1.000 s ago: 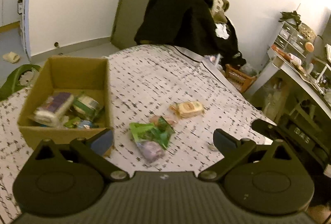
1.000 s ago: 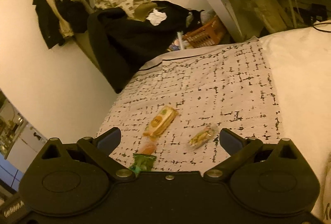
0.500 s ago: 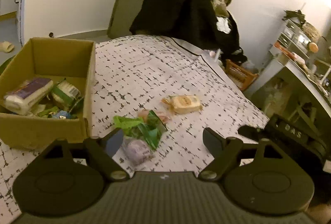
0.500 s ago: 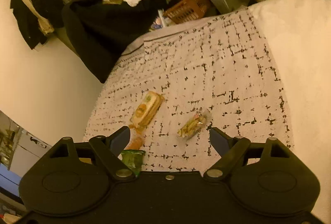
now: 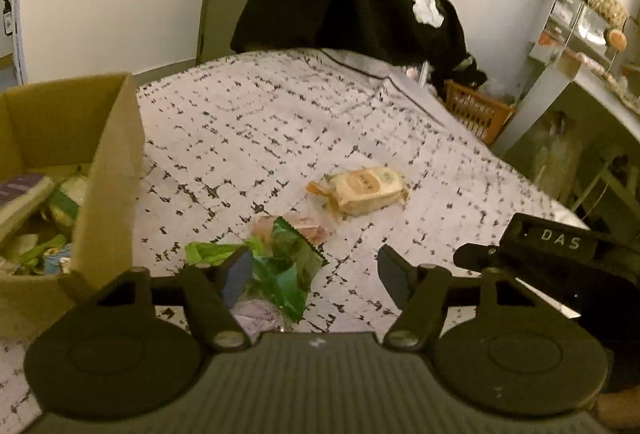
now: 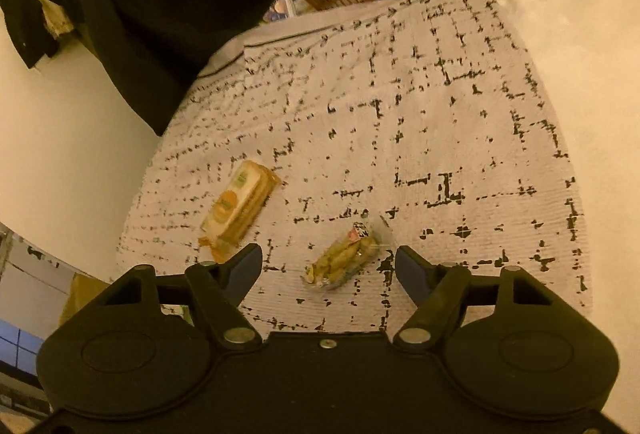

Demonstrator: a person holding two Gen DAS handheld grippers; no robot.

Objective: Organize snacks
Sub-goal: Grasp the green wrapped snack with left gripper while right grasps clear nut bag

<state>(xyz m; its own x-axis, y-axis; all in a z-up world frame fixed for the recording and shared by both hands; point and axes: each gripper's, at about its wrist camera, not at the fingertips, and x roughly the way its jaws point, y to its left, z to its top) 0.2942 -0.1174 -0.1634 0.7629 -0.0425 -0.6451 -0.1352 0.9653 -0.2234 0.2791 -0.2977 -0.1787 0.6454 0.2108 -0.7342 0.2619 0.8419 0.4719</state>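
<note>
While the bed (image 5: 280,121) under its white, black-flecked cover fills both views, a cardboard box (image 5: 108,169) stands on it at the left, already holding several wrapped snacks. Well apart from the box, a beige biscuit pack (image 5: 364,189) lies out on the cover, with a pinkish wrapper (image 5: 308,228) just beside it. Nearer the camera a green packet (image 5: 280,266) lies crumpled, overlapping a pale purple one (image 5: 256,314). The left gripper (image 5: 314,270) hangs over the green packet; its fingers are spread but closing, the packet between them and not yet pinched. The right gripper (image 6: 329,268) hovers above a small clear packet (image 6: 344,258) of yellowish snacks; its fingers, also spread and closing, frame the packet without touching it.
</note>
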